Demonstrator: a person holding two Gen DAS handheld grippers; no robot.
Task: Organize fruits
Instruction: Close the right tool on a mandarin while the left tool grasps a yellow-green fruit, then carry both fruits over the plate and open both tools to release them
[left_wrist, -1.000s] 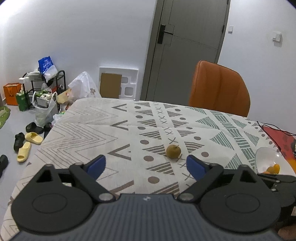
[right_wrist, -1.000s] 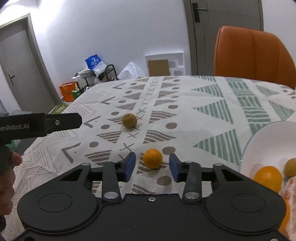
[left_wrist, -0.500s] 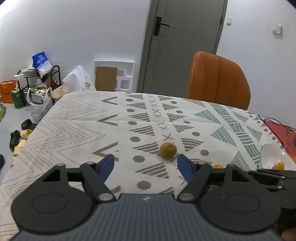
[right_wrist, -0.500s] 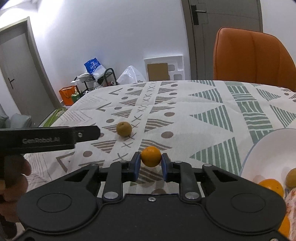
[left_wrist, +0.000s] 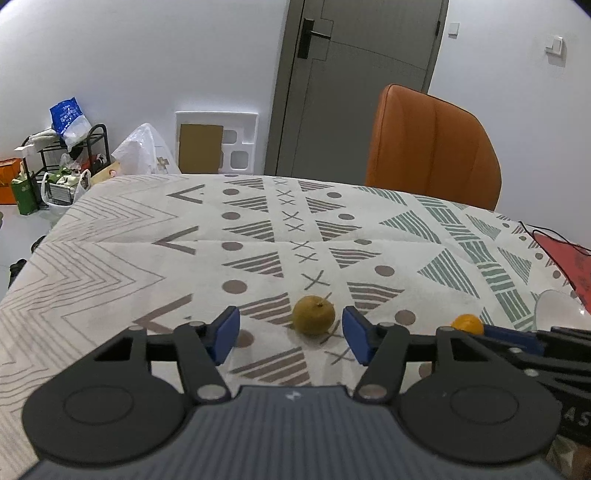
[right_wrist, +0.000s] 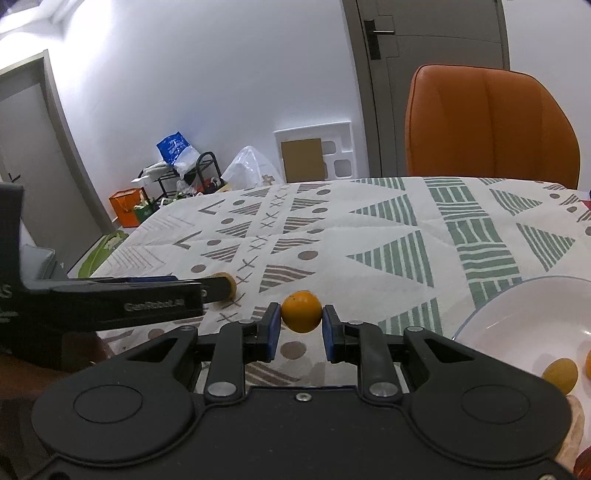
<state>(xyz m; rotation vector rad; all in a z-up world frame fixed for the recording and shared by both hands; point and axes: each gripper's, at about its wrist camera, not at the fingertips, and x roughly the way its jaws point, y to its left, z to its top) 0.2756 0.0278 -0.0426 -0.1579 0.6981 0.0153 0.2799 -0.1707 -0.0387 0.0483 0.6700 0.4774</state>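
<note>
— So, where's the fruit?
— My right gripper (right_wrist: 301, 326) pinches the smooth round orange (right_wrist: 301, 311) beside the white bowl (right_wrist: 517, 317); my left gripper (left_wrist: 290, 334) is spread around the dull brownish pear (left_wrist: 314, 315).

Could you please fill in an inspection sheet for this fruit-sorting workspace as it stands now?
Surface: table under a patterned cloth.
Job's things: brown fruit on the cloth; orange; white bowl at the right, holding more fruit.
Clutter: red item at the table's right edge.
Grippers: left tongs open, pads either side of the brown fruit, apart from it; right tongs shut on the orange.
Cables: black cable near the red item.
Surroundings: orange chair, grey door, rack with bags, foam packing.
</note>
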